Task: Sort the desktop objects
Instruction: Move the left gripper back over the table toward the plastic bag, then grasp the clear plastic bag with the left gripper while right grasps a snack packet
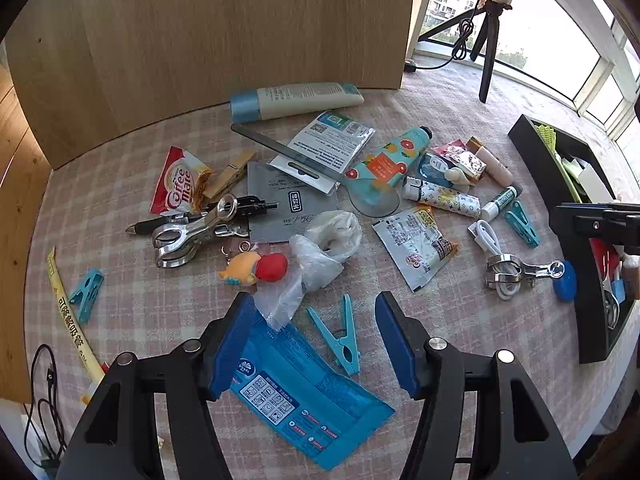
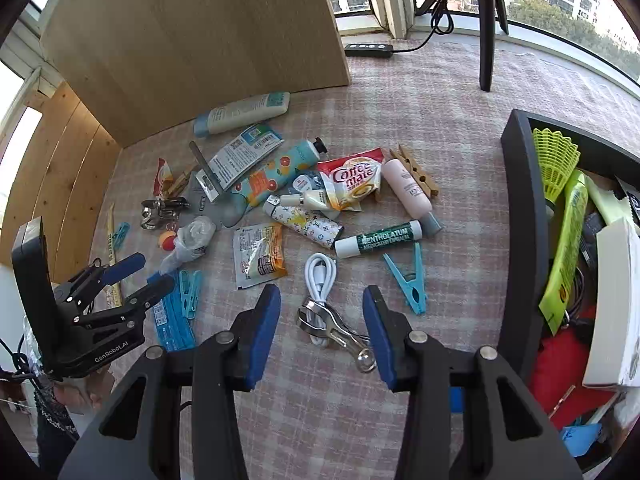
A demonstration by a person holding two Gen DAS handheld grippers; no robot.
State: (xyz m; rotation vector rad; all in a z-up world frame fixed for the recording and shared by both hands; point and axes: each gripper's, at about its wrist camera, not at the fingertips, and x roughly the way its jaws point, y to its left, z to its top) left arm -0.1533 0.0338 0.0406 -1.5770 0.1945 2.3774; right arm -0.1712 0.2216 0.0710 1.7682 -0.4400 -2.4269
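Hovering over a checked pink tablecloth (image 1: 460,328) strewn with small things, we hold both grippers pointed steeply down; our left gripper (image 1: 316,344) stands with its jaws apart, gripping nothing, and between its blue pads lie a light-blue plastic peg (image 1: 340,340) and part of a blue wipes packet (image 1: 304,396), which reaches under the left pad toward six o'clock; whether the pads touch either we cannot tell; a clear plastic bag (image 1: 320,252) sits just beyond at twelve o'clock, with a small orange-and-red toy (image 1: 256,267) at eleven; our right gripper (image 2: 320,332) also stands open on nothing, and between its pads lie a metal clip (image 2: 340,330) and a coiled white cable (image 2: 318,276), the clip clamped on the cable; another blue peg (image 2: 408,280) lies at one o'clock, just beside a green lip-balm stick (image 2: 378,238); a Coffee-mate sachet (image 2: 354,178) rests farther off at twelve; at three o'clock a black tray (image 2: 520,216) holds a green shuttlecock (image 2: 556,164) and other items; in the right view our left gripper appears at nine o'clock, above the wipes packet.
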